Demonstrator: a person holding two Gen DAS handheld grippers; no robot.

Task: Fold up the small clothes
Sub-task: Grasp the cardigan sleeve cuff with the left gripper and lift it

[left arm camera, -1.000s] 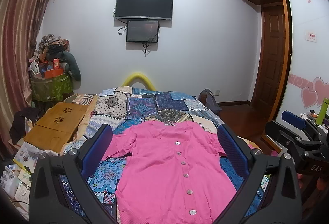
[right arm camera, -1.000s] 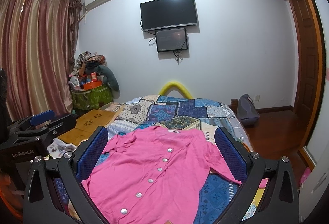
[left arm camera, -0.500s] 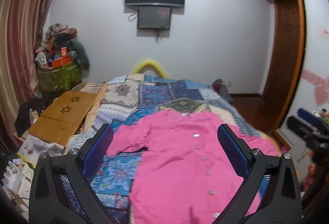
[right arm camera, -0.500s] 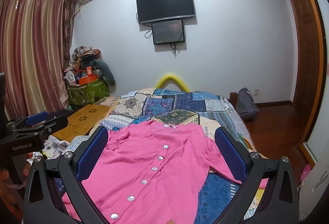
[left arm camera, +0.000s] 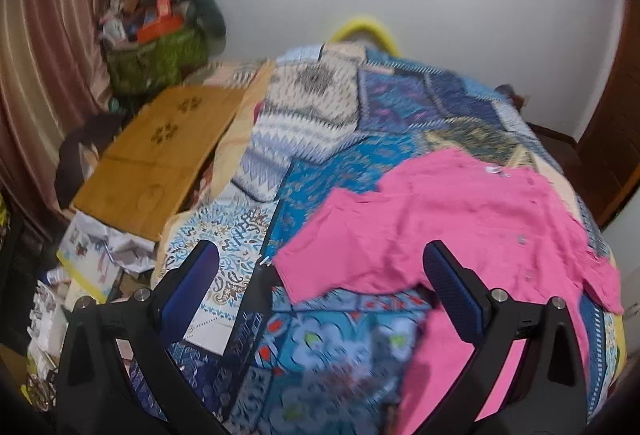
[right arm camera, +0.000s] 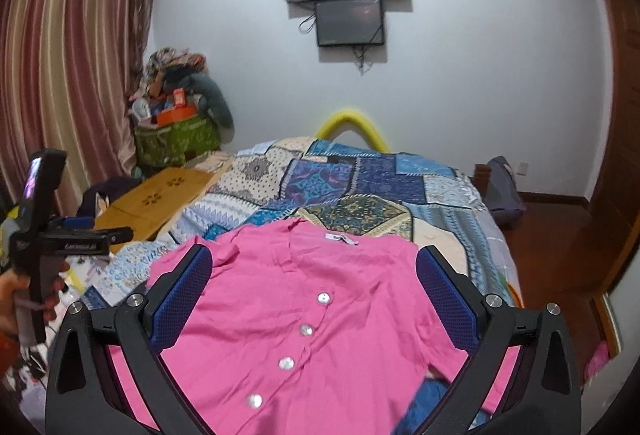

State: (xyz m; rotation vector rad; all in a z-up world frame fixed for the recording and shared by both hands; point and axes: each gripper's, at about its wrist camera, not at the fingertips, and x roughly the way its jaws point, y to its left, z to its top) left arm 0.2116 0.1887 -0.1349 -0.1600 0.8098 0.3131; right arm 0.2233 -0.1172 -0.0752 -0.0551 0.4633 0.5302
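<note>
Since the earlier frames your left gripper (left arm camera: 320, 275) has swung down and toward the left side of the bed, so its camera now looks at the left sleeve (left arm camera: 340, 259) of the bright pink button-front shirt (right arm camera: 312, 299) instead of the shirt's middle, and the view is blurred with motion. Your right gripper (right arm camera: 312, 291) has dipped lower over the garment too. Both tools have their blue-padded jaws spread wide with nothing between them; neither touches the cloth. You have the shirt lying flat and face up on the blue patchwork bedspread (right arm camera: 360, 187), near the foot of the bed. Its long axis runs from you toward the wall, collar and white neck label (right arm camera: 340, 239) pointing at the far yellow curved headboard (right arm camera: 352, 123), hem toward you, the row of pearly buttons (right arm camera: 306, 329) running down the placket. The sleeves reach out to either side, across that axis. In the right wrist view your left hand (right arm camera: 16, 295) grips the other tool's handle at the left edge. A wooden lap table (left arm camera: 160, 155) rests beside the bed on the left.
</note>
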